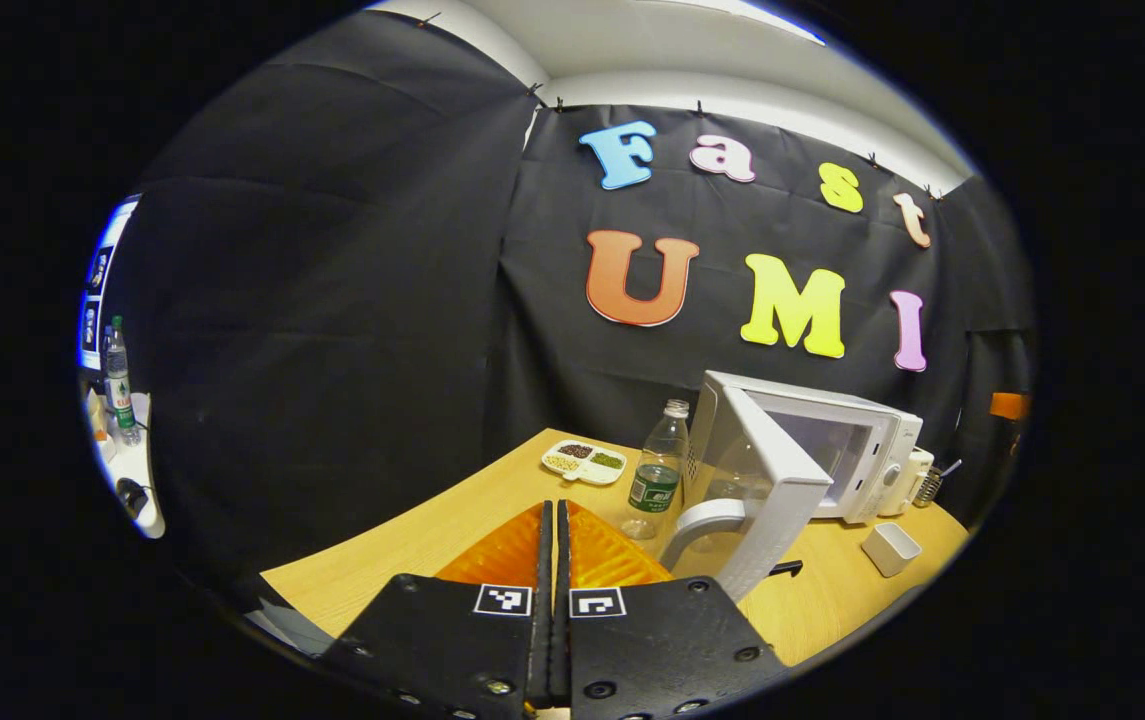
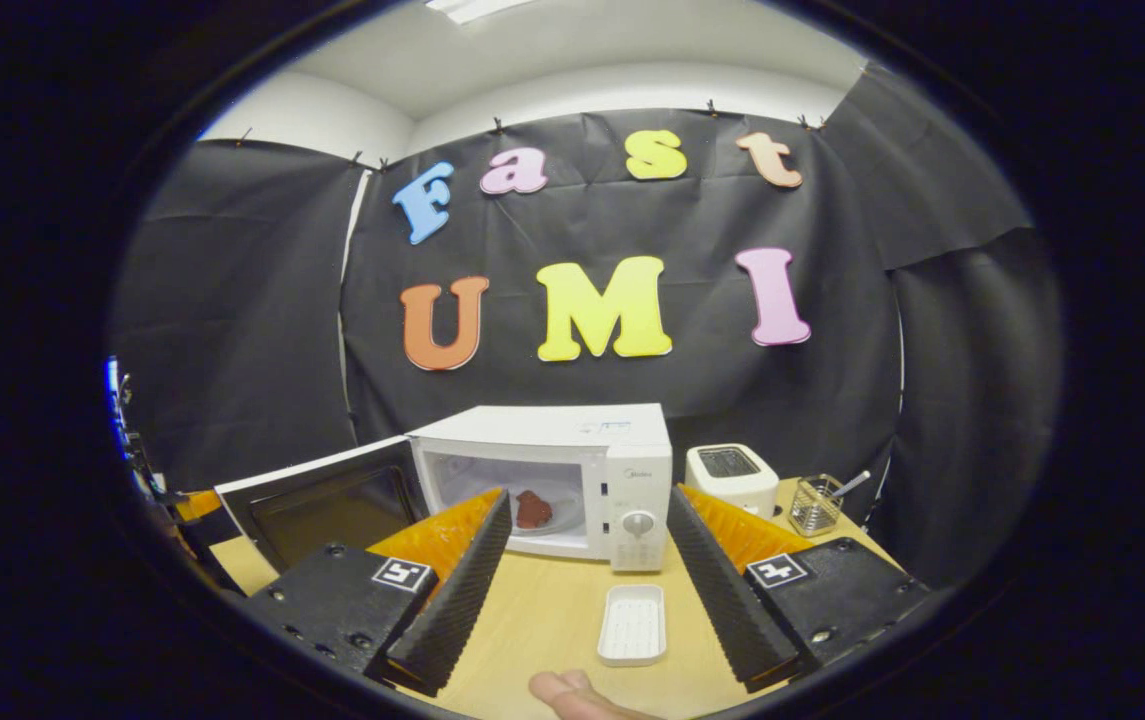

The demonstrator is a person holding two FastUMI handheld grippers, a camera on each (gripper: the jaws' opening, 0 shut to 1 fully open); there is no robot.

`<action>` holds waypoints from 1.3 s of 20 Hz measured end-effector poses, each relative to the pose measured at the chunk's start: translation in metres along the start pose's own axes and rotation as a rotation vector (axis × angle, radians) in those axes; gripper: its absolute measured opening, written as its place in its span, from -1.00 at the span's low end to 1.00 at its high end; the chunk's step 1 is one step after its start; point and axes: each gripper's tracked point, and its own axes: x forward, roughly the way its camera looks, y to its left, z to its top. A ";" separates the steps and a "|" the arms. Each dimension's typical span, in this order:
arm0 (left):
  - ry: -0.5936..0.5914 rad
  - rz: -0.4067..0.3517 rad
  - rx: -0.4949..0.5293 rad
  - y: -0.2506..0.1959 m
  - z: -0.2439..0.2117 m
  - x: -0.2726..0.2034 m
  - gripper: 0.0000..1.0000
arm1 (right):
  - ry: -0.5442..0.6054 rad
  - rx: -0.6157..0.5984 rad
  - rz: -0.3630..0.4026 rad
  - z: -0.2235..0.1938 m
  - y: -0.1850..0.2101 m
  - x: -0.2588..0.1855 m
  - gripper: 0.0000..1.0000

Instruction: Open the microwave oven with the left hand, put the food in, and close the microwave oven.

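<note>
On a wooden tabletop (image 2: 552,620) in a black-draped booth, the microwave oven (image 2: 572,470) is seen with its door (image 2: 332,500) swung wide at 9 o'clock. The food (image 2: 533,509) is already set inside on a plate. The right hand-held gripper (image 2: 582,590) is spread and empty; the left hand-held gripper (image 1: 555,550), pressed closed on nothing, is placed near the door, apparently for closing. An empty white dish (image 2: 632,625) is left at 6 o'clock.

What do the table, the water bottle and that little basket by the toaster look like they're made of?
The table looks like pale wood or a wood-look laminate: faint grain, smooth matt top. The water bottle seems clear thin plastic, since you see through it above the label. The basket looks like shiny metal wire mesh, with open gaps and bright glints. It stands beside the toaster.
</note>
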 end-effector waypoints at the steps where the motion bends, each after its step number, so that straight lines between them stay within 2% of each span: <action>1: 0.011 -0.013 0.000 -0.006 -0.005 0.005 -1.00 | 0.001 0.000 -0.004 0.000 -0.003 -0.002 0.99; 6: 0.058 -0.058 0.013 -0.026 -0.025 0.023 -1.00 | 0.016 0.009 0.000 -0.006 -0.010 -0.007 0.99; 9: 0.054 -0.056 0.022 -0.029 -0.028 0.024 -1.00 | 0.021 0.013 -0.004 -0.009 -0.014 -0.010 0.99; 12: 0.050 -0.097 0.018 -0.048 -0.029 0.018 -1.00 | 0.022 0.007 -0.002 -0.009 -0.017 -0.013 0.99; 17: 0.034 -0.147 0.080 -0.086 -0.030 0.015 -1.00 | 0.023 0.013 -0.014 -0.010 -0.026 -0.016 0.99; 22: 0.032 -0.270 0.124 -0.149 -0.038 0.011 -1.00 | 0.028 0.017 -0.033 -0.010 -0.041 -0.020 0.99; 23: 0.038 -0.302 0.124 -0.163 -0.042 0.011 -0.70 | 0.026 0.016 -0.037 -0.011 -0.044 -0.021 0.99; 24: 0.045 -0.327 0.127 -0.177 -0.046 0.012 -1.00 | 0.024 0.014 -0.041 -0.010 -0.047 -0.022 0.99; 26: 0.048 -0.367 0.139 -0.201 -0.055 0.013 -1.00 | 0.018 0.017 -0.046 -0.009 -0.053 -0.024 0.99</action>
